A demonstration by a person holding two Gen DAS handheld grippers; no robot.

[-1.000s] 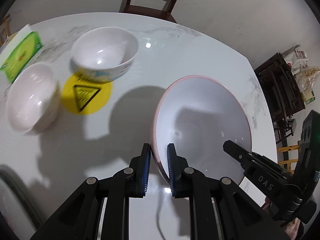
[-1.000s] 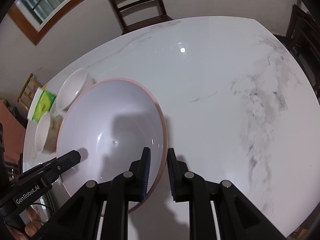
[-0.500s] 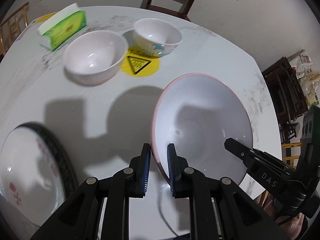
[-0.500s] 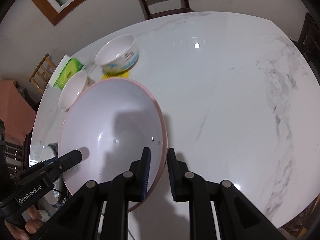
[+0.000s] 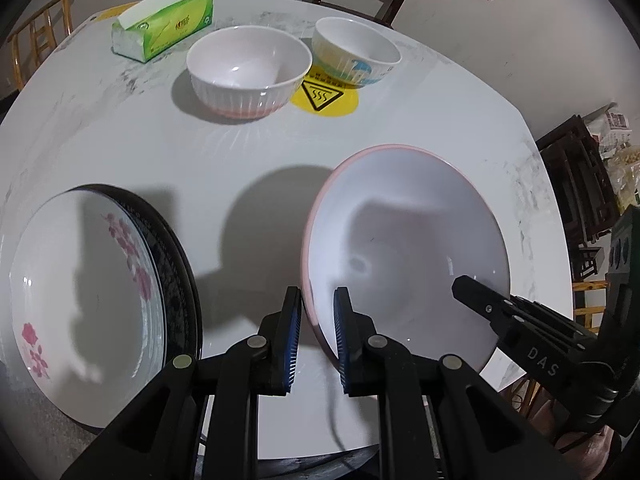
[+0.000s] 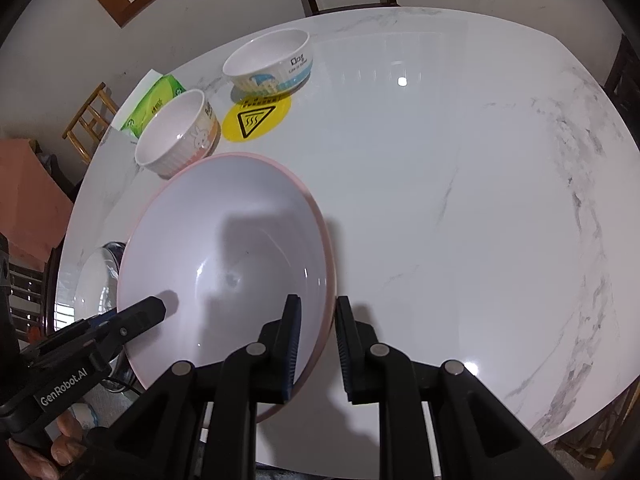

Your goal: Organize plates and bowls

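Both claws are clenched on one large pink-rimmed plate [image 5: 404,248]: the left gripper [image 5: 316,336] is closed over its left rim, the right gripper [image 6: 316,344] over its right rim, one finger of each inside the rim and one outside. The plate is thus held between the two claws, apparently lifted a little above the marble table [image 6: 460,200], though contact with the tabletop cannot be ruled out.

Just left of the plate, on the left gripper's side, a stack [image 5: 88,304] is seen: a white plate printed with pink flowers, resting on a dark-rimmed one. The coming move is judged to turn on this relation, since the plate would have to be carried leftward and lowered level onto that stack. The left gripper is nearer to it.

Beyond the plate, a ribbed white bowl [image 5: 248,76] with a pink base stands, and just right of that bowl a smaller bowl [image 5: 356,52] with blue decoration is set at the edge of a yellow sticker [image 5: 324,98] bearing a heat warning. Farthest from the plate, a green tissue box [image 5: 164,28] lies near the table's far edge.

All the crockery appears glazed, smooth and glossy, so slipping between the ridged blue pads [image 5: 294,340] is judged a risk.
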